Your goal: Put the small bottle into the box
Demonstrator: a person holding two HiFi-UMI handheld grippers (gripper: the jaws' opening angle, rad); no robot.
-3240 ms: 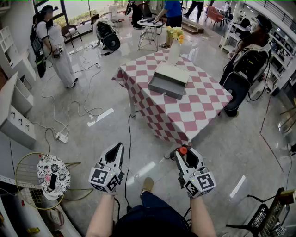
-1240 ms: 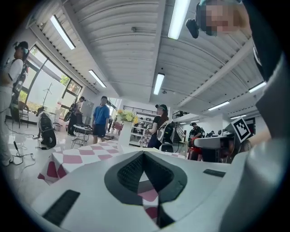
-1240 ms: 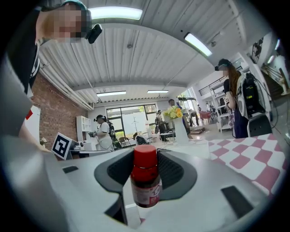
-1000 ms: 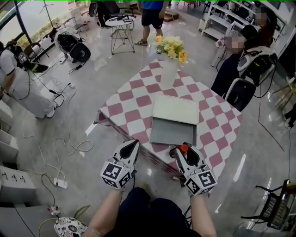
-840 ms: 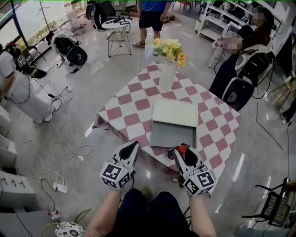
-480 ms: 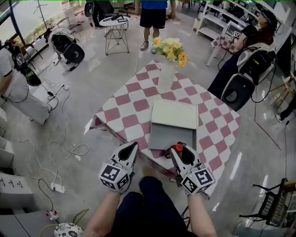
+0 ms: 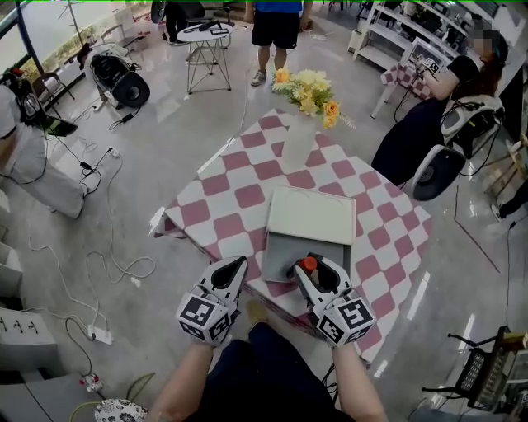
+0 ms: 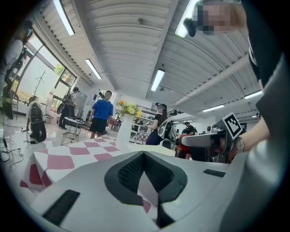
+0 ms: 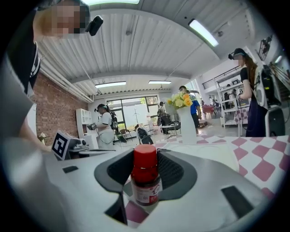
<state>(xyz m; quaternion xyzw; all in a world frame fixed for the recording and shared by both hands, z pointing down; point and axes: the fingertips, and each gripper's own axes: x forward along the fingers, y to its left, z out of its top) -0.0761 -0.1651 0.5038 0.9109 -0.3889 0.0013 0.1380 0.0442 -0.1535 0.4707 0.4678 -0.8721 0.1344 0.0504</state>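
The small bottle (image 9: 146,179) stands upright between the fingers of the right gripper (image 9: 147,172). They are spread fairly wide, and the dark pads press its sides below the red cap. From the head view only that red cap shows, and it lines up over the near edge of the box (image 7: 286,246). The bottle is not in the box yet.

The box lies open on the desk (image 7: 221,185), which is covered in a pink-and-white checked cloth. Its grey tray faces the person and its pale lid (image 7: 312,216) lies back beyond it. The right gripper view adds the bottle's white label with a red mark, and a pink square of cloth showing low between the fingers.

The left gripper (image 7: 237,264) hangs just beside the right one at the desk's near edge. Its fingers (image 8: 129,172) meet at the tips with nothing caught between them. Its own view looks across the cloth to a tall white vase (image 8: 124,131).

From above, yellow flowers (image 7: 310,91) top the vase at the far corner. A person in a blue top (image 7: 277,16) stands beyond the desk.
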